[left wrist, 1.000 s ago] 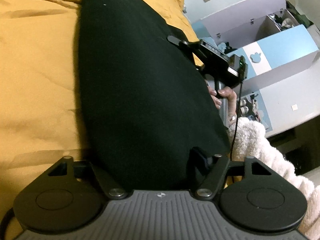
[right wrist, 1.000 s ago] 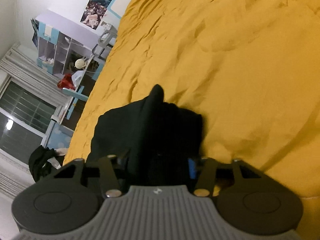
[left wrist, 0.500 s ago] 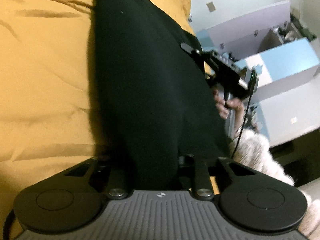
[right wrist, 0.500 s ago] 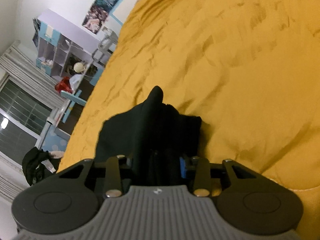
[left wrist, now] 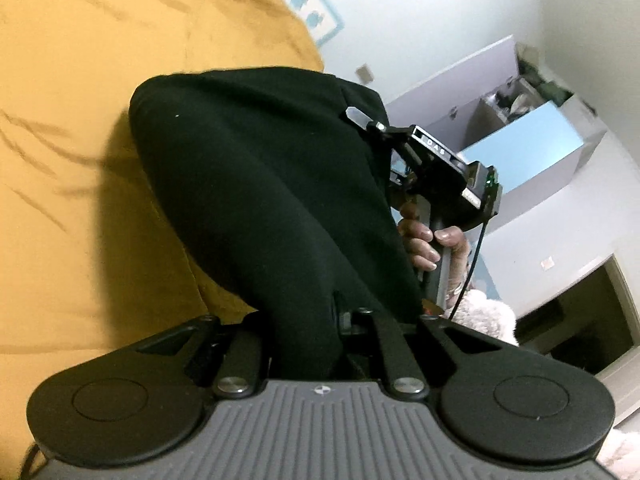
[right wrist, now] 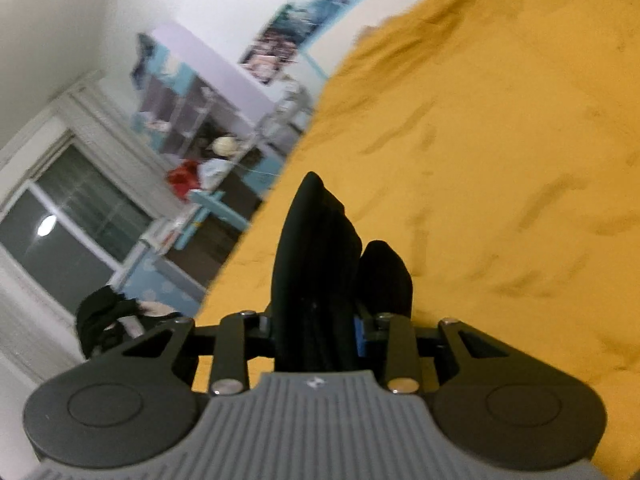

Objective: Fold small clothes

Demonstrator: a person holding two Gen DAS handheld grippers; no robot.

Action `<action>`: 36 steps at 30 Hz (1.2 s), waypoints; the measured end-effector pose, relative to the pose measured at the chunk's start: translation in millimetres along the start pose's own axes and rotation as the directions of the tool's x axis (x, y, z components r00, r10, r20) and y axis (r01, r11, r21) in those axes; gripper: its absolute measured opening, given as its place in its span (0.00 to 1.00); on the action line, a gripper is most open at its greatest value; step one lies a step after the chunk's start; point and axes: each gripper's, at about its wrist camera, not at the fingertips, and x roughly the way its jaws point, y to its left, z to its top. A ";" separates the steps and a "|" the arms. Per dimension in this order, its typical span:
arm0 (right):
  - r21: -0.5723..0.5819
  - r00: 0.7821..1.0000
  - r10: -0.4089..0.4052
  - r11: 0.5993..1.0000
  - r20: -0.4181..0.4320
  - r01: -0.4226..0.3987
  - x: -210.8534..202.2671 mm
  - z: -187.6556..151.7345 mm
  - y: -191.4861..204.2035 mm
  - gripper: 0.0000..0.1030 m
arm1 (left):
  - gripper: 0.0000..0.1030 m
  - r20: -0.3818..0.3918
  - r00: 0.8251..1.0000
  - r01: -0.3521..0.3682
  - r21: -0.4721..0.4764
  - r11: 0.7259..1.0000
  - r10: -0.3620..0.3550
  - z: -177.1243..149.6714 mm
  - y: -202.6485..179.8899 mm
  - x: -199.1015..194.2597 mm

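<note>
Both tilted tongs, left gripper [left wrist: 308, 320] and right gripper [right wrist: 316, 328], are closing, pinching the black fabric garment [left wrist: 256, 184]; only the left view shows the person's hand [left wrist: 424, 244].

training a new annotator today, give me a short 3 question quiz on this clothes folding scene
1. True or false: the black garment lies wholly flat on the yellow bedspread.
2. What is between the fingers of the left hand-held gripper?
   A. a sock  B. black fabric  C. nothing
3. Fill in: seen from the left wrist, a hand grips the handle of the right ____.

Key: 1 false, it is raised between both tools. 2 B. 3 hand-held gripper, also clamped on black fabric.
</note>
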 end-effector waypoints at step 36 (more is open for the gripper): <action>0.070 0.964 -0.009 0.997 -0.267 0.029 61.4 -164.7 61.2 0.57 | 0.22 0.129 0.970 -0.135 -0.425 0.895 0.208 -128.6 157.4 -164.6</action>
